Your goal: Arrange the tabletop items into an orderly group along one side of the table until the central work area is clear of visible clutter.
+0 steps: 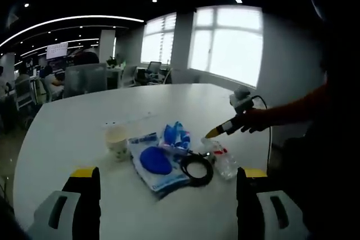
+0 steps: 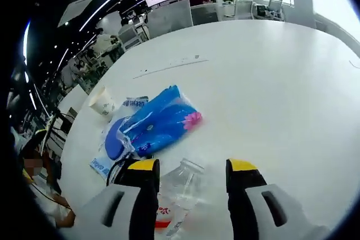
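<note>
A small cluster lies on the white table (image 1: 84,122): a paper cup (image 1: 117,141), a white and blue bag (image 1: 154,164) with a blue oval inside, a blue tissue pack (image 1: 174,135), a coiled black cable (image 1: 197,170) and a clear plastic bottle (image 1: 223,160) on its side. My left gripper (image 1: 169,175) is open, held back from the cluster. My right gripper (image 2: 192,167) is open, its jaws either side of the bottle (image 2: 179,186), not visibly touching it. In the left gripper view the right gripper (image 1: 215,132) hangs just above the bottle. Beyond it are the tissue pack (image 2: 163,119) and the cup (image 2: 101,102).
The table (image 2: 270,71) stretches wide and bare beyond the cluster. Office chairs (image 1: 84,80) and desks stand past its far edge, with bright windows (image 1: 225,49) behind. A person's orange sleeve (image 1: 298,108) reaches in from the right.
</note>
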